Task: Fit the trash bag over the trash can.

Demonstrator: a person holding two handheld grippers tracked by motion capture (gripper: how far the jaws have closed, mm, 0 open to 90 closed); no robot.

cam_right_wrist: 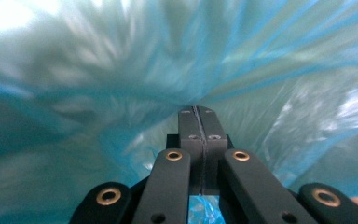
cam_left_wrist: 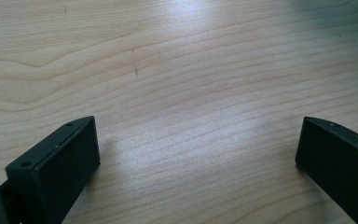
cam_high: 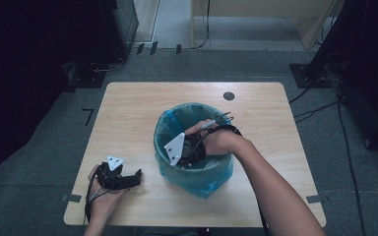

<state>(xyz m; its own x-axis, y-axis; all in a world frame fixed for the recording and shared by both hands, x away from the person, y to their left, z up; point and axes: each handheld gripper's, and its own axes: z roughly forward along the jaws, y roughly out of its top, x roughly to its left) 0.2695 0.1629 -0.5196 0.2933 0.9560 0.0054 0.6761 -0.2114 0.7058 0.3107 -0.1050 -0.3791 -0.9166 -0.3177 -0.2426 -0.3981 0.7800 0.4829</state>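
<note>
- A round bin lined with a translucent teal plastic bag (cam_high: 206, 182) stands on the light wooden bench (cam_high: 128, 113), right of centre and nearer the front edge.
- The right gripper (cam_right_wrist: 198, 116) reaches down inside the bin, its jaws pressed together against the liner; whether they pinch plastic cannot be told.
- The left gripper (cam_left_wrist: 198, 154) rests near the bench's front left corner, jaws spread wide over bare wood.

- Setting: a lab or test room.
- Evidence: bare wooden table (cam_high: 128, 113) on grey carpet floor (cam_high: 44, 137), tape marks (cam_high: 87, 116) on it, loose cables (cam_high: 325, 105), dark equipment stands (cam_high: 320, 69) around.
</note>
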